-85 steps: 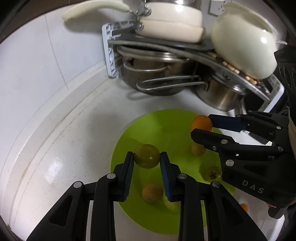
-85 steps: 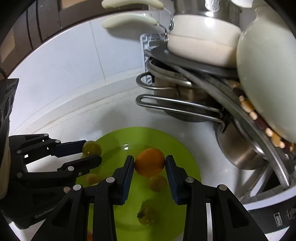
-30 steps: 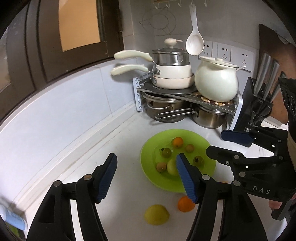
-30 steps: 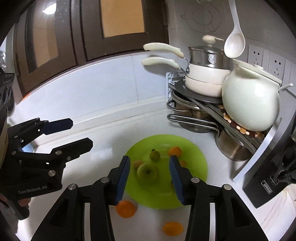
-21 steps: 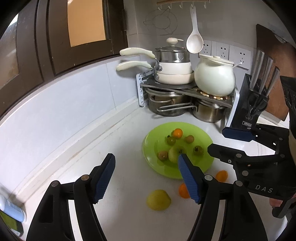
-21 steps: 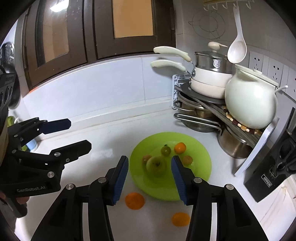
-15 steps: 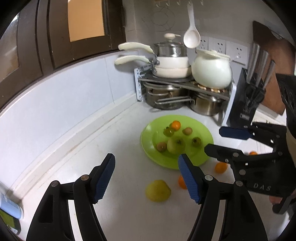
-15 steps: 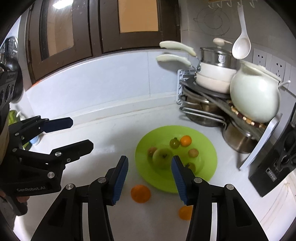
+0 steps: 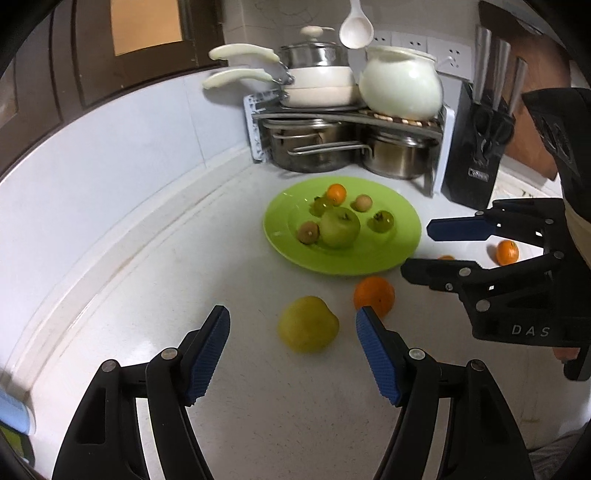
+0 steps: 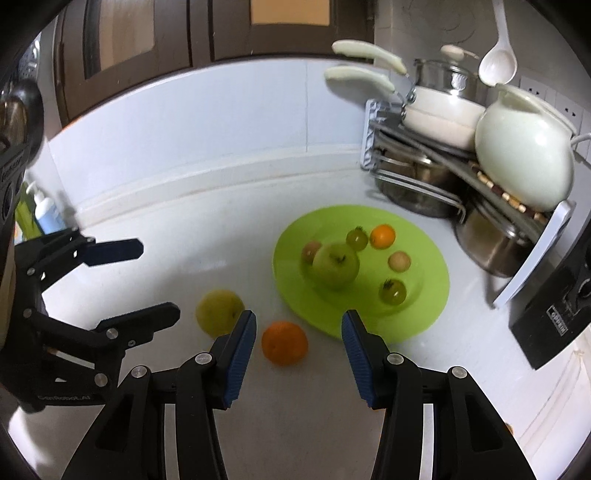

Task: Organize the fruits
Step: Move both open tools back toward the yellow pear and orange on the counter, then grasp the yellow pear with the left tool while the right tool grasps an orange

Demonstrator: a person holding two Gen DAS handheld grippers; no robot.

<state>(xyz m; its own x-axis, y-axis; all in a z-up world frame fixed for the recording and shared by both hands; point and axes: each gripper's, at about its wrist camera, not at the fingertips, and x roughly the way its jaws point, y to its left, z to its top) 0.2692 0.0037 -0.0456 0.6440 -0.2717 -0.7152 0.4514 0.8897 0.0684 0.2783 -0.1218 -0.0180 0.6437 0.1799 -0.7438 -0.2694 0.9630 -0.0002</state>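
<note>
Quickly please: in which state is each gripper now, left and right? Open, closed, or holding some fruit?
Left gripper: open, empty, yellow fruit lying between its fingers.
Right gripper: open, empty, orange just ahead.

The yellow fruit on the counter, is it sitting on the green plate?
No, the yellow fruit lies on the white counter in front of the green plate, not on it.

A white countertop [image 9: 129,280] is meeting a pale tiled wall [image 10: 221,122]. Dark wooden window frames [image 10: 199,29] are running above. A corner rack [image 9: 354,118] is holding steel pots, cream pans and a white kettle [image 9: 400,86]; a knife block [image 9: 476,155] is standing beside wall sockets [image 9: 447,50].
</note>
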